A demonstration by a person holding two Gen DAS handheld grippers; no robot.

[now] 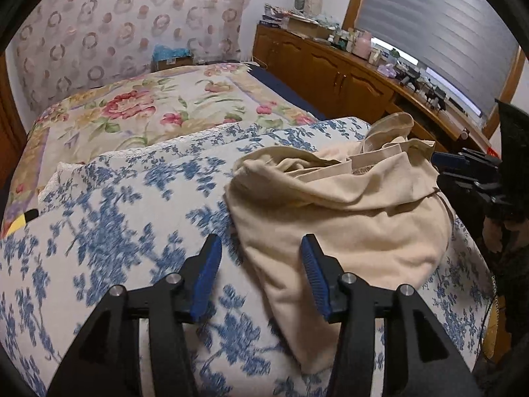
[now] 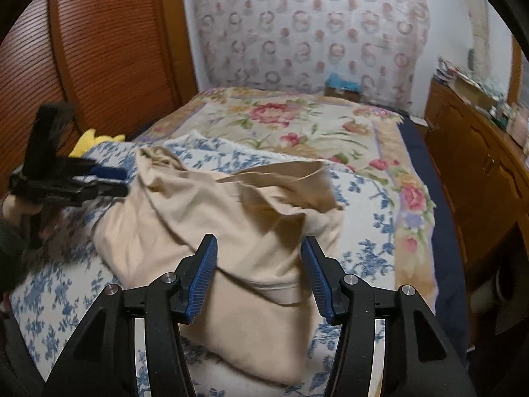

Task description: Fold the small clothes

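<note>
The garment [image 1: 344, 205] is plain beige. Under it, the quilt [image 1: 115, 231] is white with blue flower sprays. The blanket [image 1: 139, 112] toward the bed's far edge is cream with pink roses and green leaves. Both claws, left [image 1: 261, 274] and right [image 2: 259, 273], are black with blue pads [image 1: 206, 281].

A home bedroom. Ahead of the tongs lies a bed [image 2: 297, 125] with a floral blanket [image 1: 139, 112] and a blue-flowered quilt [image 1: 115, 218]. Patterned wallpaper [image 2: 307, 33] rises beyond; a cluttered wooden cabinet [image 1: 330, 66] and window blind [image 1: 446, 26] stand right.
</note>
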